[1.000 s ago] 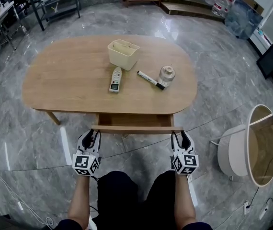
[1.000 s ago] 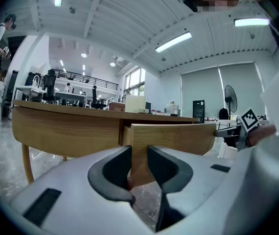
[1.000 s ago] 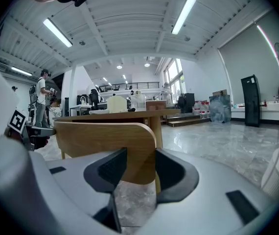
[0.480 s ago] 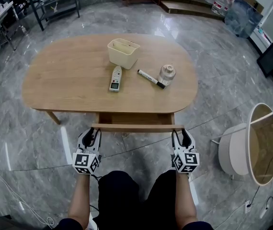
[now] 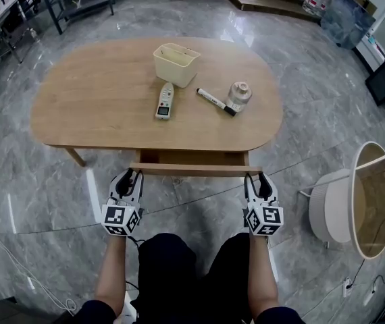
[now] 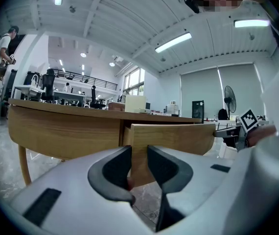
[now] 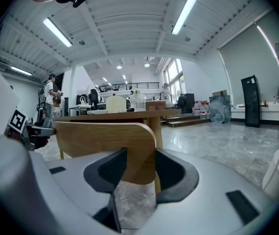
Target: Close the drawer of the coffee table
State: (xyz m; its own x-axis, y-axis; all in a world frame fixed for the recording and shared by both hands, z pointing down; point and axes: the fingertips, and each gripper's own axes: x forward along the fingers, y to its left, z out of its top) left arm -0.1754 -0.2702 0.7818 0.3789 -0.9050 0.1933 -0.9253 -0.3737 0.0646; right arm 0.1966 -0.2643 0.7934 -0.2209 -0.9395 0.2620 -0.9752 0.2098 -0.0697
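Light wooden drawer [image 5: 196, 170] part-open, projecting under oval wooden desk [image 5: 98, 106]. Left gripper [image 5: 127, 175] at drawer's left end, right gripper [image 5: 257, 178] at right end. Both jaws apart, gripping nothing. Closing push judged outstanding.

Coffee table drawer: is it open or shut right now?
Open, partly pulled out. In the head view the drawer front stands clear of the coffee table edge, with the drawer's inside visible between them.

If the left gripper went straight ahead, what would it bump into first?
Most likely the drawer front: the left gripper points its open jaws at that panel's left end, and nothing shows in between.
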